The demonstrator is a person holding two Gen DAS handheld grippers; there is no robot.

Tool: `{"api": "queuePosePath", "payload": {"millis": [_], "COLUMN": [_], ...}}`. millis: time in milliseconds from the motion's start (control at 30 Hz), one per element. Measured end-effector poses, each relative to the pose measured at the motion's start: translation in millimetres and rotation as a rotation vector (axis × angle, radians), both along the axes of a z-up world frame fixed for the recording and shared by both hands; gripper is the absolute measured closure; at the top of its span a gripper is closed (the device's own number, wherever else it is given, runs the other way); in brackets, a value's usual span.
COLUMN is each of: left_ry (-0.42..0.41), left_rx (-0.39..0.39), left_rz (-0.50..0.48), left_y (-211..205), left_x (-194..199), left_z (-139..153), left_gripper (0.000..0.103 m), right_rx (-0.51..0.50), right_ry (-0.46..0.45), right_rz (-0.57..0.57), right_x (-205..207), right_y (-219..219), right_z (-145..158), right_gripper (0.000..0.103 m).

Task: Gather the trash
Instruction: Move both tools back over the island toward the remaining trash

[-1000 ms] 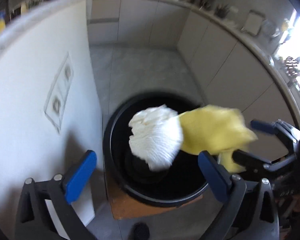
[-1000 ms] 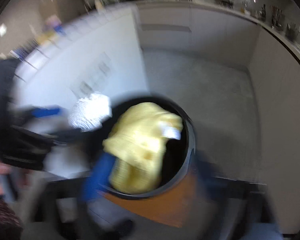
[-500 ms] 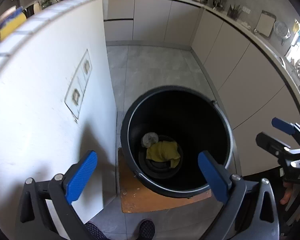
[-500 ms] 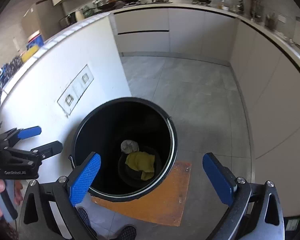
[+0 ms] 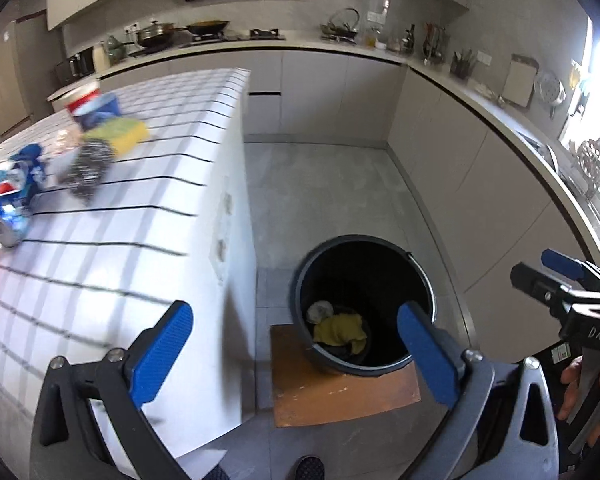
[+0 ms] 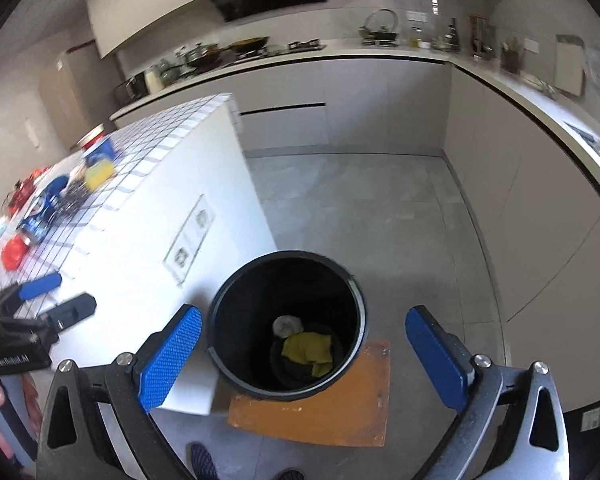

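Both the left hand-held gripper [image 5: 292, 340] and the right hand-held gripper [image 6: 302, 354] hang with blue pads wide apart and empty above a black bucket [image 6: 228, 308] that stands on an orange board [image 6: 340, 412] on the floor. A yellow cloth [image 6: 306, 350] and a crumpled white wad [image 6: 287, 325] lie touching at its bottom. On the white tiled tabletop [image 5: 100, 248] beside it rest a crushed blue can [image 5: 6, 216] and a yellow sponge [image 5: 126, 134].

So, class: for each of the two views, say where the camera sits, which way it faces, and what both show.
Left wrist: on the left tongs, facing down and forward at the bucket and counter; right tongs and a hand show.
Right wrist: on the right tongs, above the bucket; left tongs show.
Shared: bucket, yellow cloth, counter.
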State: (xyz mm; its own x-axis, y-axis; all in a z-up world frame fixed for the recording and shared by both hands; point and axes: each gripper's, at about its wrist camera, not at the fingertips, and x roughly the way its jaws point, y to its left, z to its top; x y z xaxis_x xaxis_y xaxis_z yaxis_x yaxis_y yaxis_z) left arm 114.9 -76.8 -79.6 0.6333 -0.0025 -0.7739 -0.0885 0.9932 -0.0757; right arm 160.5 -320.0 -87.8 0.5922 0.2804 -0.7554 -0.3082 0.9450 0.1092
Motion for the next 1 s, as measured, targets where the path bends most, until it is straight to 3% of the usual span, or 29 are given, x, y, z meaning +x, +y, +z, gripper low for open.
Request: {"api": "queuePosePath", "payload": {"millis": [367,700,1000], "left_ry": [-0.072,-0.124,-0.123], "left_rx": [0.019,0.047,0.023], "left_rz": [0.165,0.238,0.289], "left_y": [95.1,167.6,225.7], "left_x": [-59.9,-95.6,-110.8], "left_z": [21.3,43.4,51.3], "left_gripper": [0.0,0.0,0.0], "right_rx": [-0.001,0.0,0.022], "right_ry": [-0.026,-0.083,-0.126], "right_rz": [0.099,0.193,0.25], "right_x": [-30.0,-66.3,-81.8], "right_y": [100.0,188.7,251.9], "right_z": [29.3,56.9,72.4], "right_gripper": [0.0,0.0,0.0]}}
